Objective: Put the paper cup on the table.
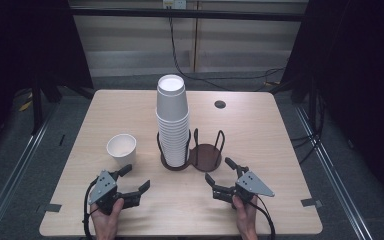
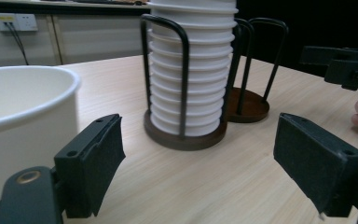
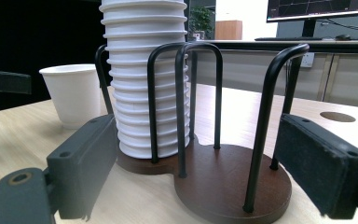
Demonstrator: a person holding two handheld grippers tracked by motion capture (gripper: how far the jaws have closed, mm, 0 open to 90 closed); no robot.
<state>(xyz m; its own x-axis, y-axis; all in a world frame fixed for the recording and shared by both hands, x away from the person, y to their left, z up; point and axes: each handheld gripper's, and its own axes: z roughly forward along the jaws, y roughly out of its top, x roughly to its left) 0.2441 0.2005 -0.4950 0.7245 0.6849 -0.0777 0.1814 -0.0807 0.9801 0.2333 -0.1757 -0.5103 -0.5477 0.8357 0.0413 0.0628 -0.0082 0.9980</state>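
Standing beside the open, empty left gripper, the paper cup (light, crushable) wants a gentle rim-wall pinch; right gripper jaws apart.

In the left gripper view we lose the top of the stack of cups past the upper edge, and the single cup runs off the left edge, its base unseen behind the near jaw. In the right gripper view the stack is likewise cut at the top, and bars of the wire holder cross its lower cups. From the high view we cannot tell whether anything lies inside the single cup, and the person's forearms are cut by the bottom edge at the desk's near side.
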